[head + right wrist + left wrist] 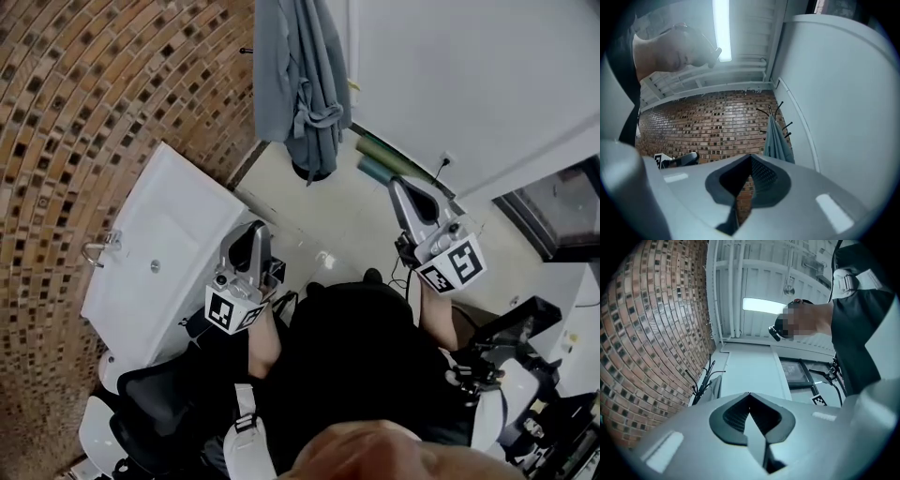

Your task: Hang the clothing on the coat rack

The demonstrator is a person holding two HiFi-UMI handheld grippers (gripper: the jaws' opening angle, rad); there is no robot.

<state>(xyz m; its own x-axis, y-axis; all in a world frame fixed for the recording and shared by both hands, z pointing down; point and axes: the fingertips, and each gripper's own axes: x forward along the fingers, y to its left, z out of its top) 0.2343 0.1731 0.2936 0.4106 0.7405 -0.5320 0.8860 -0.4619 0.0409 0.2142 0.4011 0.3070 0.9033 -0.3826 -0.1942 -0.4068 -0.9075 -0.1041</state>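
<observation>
A grey garment (302, 84) hangs from the black coat rack (774, 111) in the corner between the brick wall and the white wall. It also shows in the right gripper view as the grey garment (777, 143), well ahead of the jaws. My left gripper (255, 232) is shut and empty, held away from the rack near the white counter. My right gripper (399, 185) is also shut with nothing in it, raised beside the white wall. In the left gripper view the rack (703, 379) and the garment (715, 385) sit far off beyond the closed left gripper (749, 394).
A white counter with a faucet (101, 249) stands against the brick wall (84, 103) on the left. Two green rolls (379, 160) lie at the foot of the white wall. Dark equipment (506, 356) crowds the lower right, near a dark window (561, 208).
</observation>
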